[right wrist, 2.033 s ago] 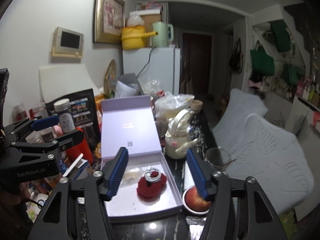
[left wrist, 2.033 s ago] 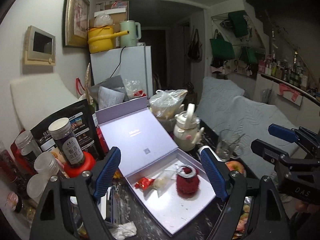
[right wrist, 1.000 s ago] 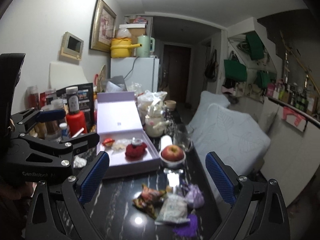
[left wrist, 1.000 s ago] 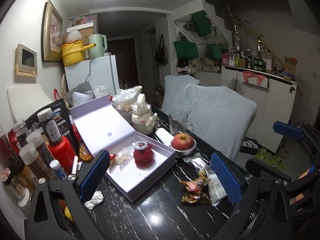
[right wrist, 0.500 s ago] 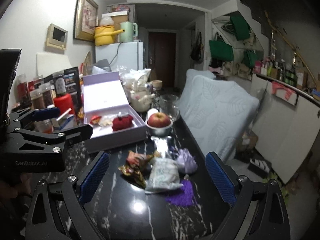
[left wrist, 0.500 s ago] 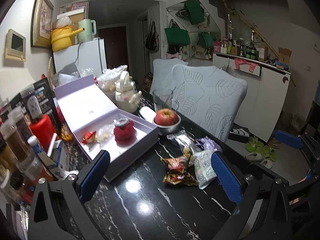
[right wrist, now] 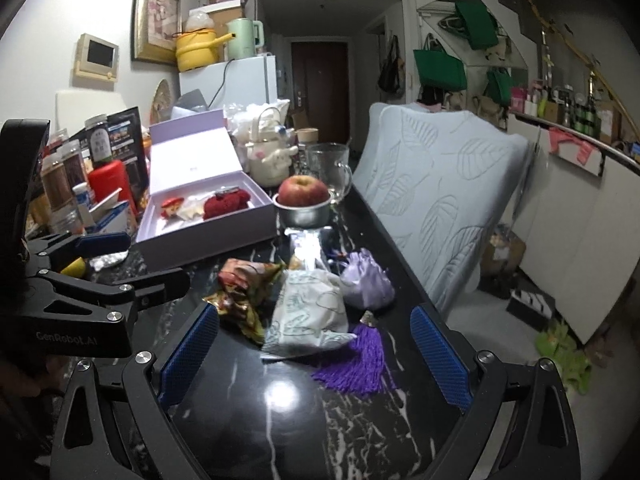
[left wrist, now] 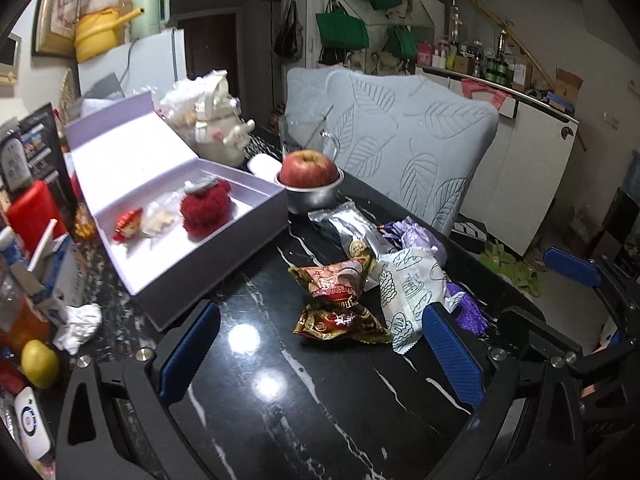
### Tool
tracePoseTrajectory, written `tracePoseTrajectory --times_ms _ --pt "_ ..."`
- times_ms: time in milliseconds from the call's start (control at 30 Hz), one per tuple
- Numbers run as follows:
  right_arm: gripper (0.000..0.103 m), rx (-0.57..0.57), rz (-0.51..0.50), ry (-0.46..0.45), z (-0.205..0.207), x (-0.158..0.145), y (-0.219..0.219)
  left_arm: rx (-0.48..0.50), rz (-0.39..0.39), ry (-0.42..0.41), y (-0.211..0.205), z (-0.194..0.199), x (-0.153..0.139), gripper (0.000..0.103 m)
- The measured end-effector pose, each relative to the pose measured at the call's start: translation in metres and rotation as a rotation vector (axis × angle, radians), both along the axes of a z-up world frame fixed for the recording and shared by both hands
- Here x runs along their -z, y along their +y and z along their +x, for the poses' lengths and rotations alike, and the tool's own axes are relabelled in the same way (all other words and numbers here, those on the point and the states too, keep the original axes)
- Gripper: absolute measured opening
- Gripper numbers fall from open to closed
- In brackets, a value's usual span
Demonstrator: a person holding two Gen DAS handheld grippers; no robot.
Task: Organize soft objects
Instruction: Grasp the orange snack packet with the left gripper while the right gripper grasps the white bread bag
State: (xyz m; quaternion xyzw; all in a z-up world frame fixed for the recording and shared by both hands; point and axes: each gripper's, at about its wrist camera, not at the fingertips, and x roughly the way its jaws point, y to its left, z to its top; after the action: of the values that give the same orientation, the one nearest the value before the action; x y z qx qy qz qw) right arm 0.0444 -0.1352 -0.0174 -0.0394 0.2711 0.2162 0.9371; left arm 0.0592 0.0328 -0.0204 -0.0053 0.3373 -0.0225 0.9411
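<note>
On black marble table (left wrist: 320, 400): 1 open lilac box (left wrist: 192, 240) w/ 3 items inside – red knit ball (left wrist: 205, 208), clear packet (left wrist: 160, 216), small red candy (left wrist: 128, 224) – plus a loose pile near the right edge: 2 red-gold wrappers (left wrist: 336, 300), 1 white bread-print bag (left wrist: 408, 292), 1 silver packet (left wrist: 348, 228), 1 lilac pouch (right wrist: 366, 280), 1 purple tassel (right wrist: 360, 356). Left gripper (left wrist: 316, 348) & right gripper (right wrist: 314, 352) both spread wide, nothing held, hovering at the near end w/ bare tabletop under them. 1 apple (left wrist: 309, 168) in metal bowl (left wrist: 312, 198) just beside the box's corner; left side crowded w/ jars.
</note>
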Motion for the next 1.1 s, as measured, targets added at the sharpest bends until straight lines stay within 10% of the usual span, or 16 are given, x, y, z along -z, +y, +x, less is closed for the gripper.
tracePoseTrajectory --times_ms 900,1100 --pt "0.098 -0.002 0.032 0.167 0.08 0.047 -0.006 0.048 -0.045 0.216 0.004 0.101 0.07 0.102" --pt "0.098 -0.004 0.026 0.177 0.085 0.048 -0.004 0.076 -0.051 0.237 0.001 0.101 0.075 0.054"
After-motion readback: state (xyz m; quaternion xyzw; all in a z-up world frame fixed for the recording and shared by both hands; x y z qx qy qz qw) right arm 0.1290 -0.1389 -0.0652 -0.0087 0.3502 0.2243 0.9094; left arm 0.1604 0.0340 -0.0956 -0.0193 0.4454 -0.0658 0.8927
